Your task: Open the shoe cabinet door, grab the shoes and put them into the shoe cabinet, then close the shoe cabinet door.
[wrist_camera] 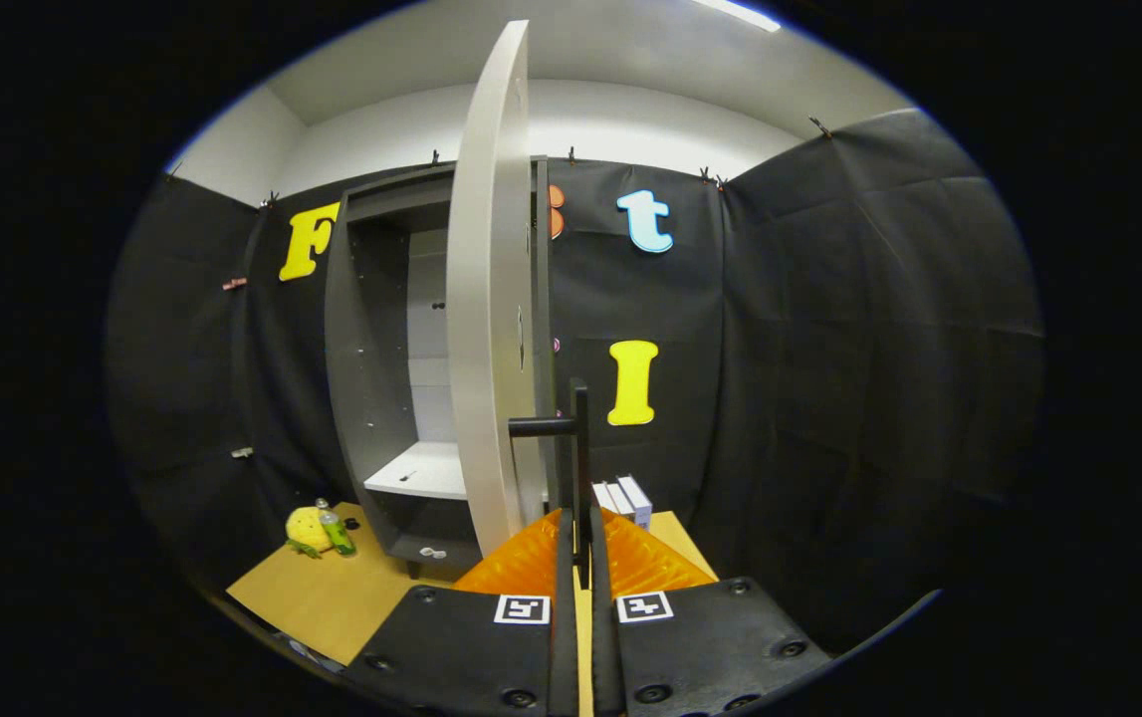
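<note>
Grey shoe cabinet stood upright on the table, its pale door swung wide open; black handle edge-on

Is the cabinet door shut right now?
No, the cabinet door stands swung open, its black handle clamped between the gripper fingers, showing a white shelf inside.

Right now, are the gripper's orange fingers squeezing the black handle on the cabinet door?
Touching. In the gripper view, the orange fingers are closed tight on the black handle, which stands between them with no gap, on the open cabinet door.
</note>
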`<state>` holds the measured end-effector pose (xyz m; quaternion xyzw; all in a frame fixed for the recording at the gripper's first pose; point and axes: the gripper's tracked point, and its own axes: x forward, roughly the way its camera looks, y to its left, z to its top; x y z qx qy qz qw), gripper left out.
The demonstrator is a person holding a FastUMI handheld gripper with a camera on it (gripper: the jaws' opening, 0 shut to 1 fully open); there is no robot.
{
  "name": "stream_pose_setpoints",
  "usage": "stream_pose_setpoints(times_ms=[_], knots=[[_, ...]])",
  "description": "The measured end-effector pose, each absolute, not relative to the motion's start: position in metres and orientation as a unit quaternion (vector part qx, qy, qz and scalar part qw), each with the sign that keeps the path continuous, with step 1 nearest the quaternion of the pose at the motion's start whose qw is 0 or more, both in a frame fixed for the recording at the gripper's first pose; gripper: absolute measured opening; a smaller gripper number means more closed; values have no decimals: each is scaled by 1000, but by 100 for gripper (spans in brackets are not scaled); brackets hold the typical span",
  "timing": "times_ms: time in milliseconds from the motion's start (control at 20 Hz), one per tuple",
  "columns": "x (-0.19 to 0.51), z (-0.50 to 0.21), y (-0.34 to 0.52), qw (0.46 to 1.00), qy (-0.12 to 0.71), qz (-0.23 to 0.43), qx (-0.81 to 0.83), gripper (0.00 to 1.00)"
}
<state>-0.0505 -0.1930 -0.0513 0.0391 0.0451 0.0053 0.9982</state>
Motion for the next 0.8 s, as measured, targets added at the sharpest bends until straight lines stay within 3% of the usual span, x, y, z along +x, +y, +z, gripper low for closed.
stream_pose_setpoints(times_ms=[150, 400, 750, 800], knots=[[-55, -50, -200, 998, 48, 2, 29, 15], [-73, -30, -196, 998, 38, -37, 20, 15], [-118, -10, -145, 999, 20, -40, 14, 84], [-119, -15, -131, 999, 24, -33, 24, 85]])
